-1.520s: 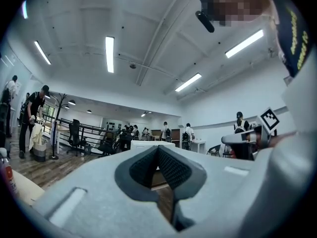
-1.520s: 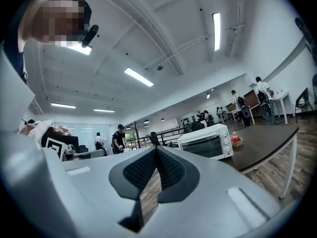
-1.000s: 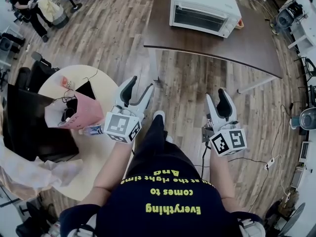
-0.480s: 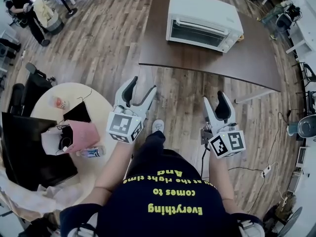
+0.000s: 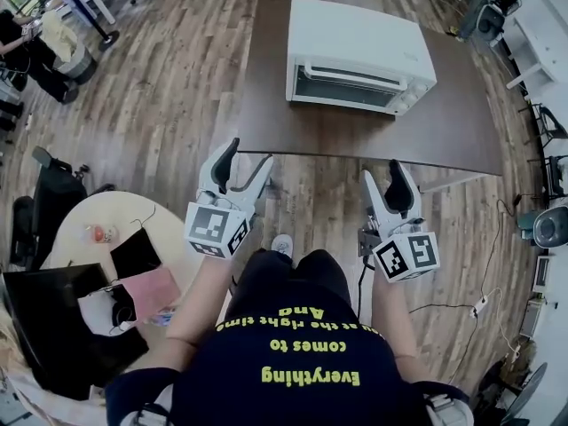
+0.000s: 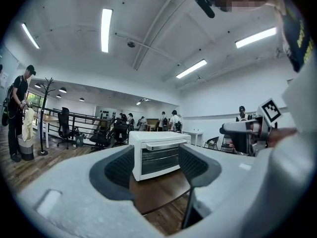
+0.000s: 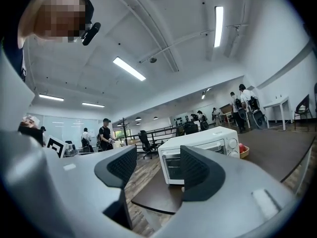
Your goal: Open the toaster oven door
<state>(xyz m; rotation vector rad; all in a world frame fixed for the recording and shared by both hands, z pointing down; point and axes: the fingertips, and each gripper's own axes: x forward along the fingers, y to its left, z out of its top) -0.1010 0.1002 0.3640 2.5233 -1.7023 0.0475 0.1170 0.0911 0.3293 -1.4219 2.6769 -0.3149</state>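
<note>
1. The toaster oven [image 5: 359, 38] is a white box with a plain flat top. It stands upright and level at 12 o'clock in the head view.
2. It rests on a dark brown table [image 5: 461, 131], set back from the near edge, with bare tabletop at its 6 o'clock.
3. Its door [image 5: 344, 88] is shut, flat against the front, and faces 6 o'clock. It is a dark glass pane.
4. A white handle [image 5: 351, 71] runs along the door's top edge.
5. Its knobs [image 5: 404, 105] sit at the door's 3 o'clock side.

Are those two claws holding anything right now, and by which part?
Nothing. The left claw is open and empty; the right claw is empty, its jaws opening. The toaster oven sits untouched on the table ahead.
</note>
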